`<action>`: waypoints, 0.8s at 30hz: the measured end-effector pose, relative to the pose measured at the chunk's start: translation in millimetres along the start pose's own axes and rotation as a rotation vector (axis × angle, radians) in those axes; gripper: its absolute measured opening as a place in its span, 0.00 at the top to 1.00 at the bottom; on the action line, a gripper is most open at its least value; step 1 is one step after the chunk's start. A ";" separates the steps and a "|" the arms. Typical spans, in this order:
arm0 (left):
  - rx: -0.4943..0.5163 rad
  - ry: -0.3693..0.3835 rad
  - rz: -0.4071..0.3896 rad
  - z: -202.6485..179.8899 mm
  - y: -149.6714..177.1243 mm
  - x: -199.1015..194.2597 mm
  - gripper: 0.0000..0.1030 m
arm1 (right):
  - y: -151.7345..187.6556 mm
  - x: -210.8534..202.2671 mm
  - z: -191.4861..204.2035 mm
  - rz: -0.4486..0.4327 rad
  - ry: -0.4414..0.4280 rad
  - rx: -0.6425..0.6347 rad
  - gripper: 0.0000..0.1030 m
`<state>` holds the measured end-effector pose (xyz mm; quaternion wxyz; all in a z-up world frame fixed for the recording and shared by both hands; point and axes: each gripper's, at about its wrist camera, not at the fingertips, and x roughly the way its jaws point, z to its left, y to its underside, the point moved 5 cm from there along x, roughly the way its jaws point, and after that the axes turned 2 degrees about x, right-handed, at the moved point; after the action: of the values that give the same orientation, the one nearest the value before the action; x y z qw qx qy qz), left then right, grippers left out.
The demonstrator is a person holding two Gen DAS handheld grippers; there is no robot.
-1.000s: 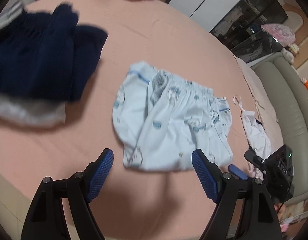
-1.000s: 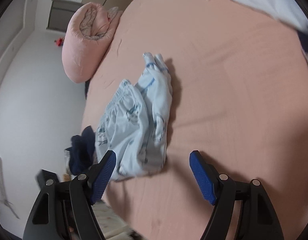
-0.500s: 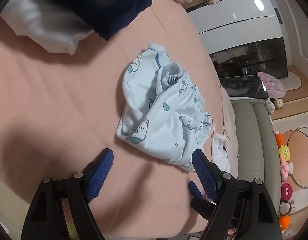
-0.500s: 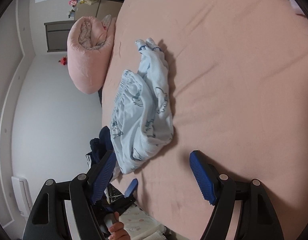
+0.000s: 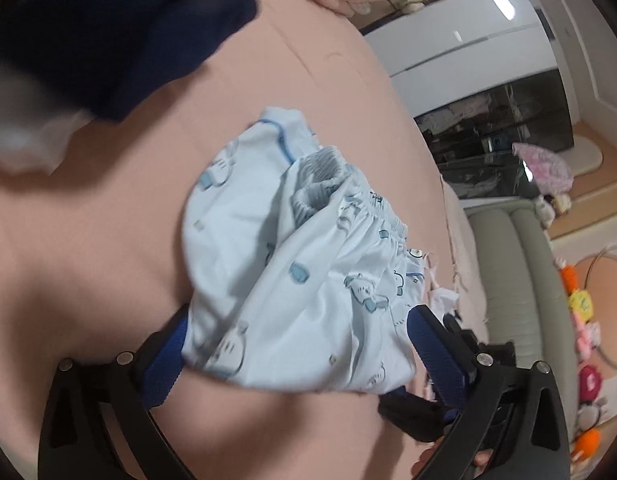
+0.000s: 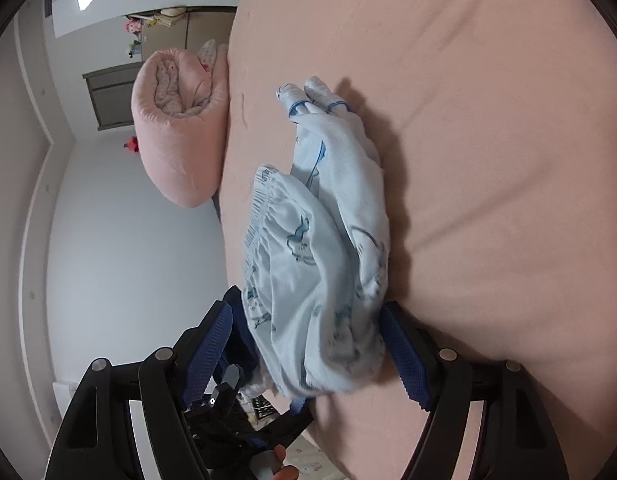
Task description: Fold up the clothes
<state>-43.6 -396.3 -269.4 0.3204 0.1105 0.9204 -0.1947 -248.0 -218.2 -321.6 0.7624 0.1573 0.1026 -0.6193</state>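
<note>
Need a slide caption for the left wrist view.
Open left tool straddling light-blue printed cotton shorts on a pink bedsheet.

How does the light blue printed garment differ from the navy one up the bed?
The light blue printed garment is pale with cartoon prints; the navy garment is plain and dark. The light blue one lies between the open fingers; the navy one lies apart, atop something white. Both rest on the pink sheet.
</note>
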 end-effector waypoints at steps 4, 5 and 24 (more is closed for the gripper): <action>0.029 -0.013 0.000 -6.1 -8.1 9.4 0.00 | -6.0 10.6 4.8 0.010 0.022 -0.023 0.26; 0.027 -0.009 0.000 -6.4 -10.4 10.8 0.00 | -7.8 13.6 5.7 0.012 0.032 -0.024 0.26; 0.098 0.170 0.137 -9.3 -20.9 32.1 0.00 | -24.4 53.1 20.3 0.223 0.059 -0.181 0.29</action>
<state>-80.3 -408.6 -276.9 0.2481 0.2047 0.9239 -0.2071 -261.3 -278.6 -324.2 0.8342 0.1166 0.1624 -0.5140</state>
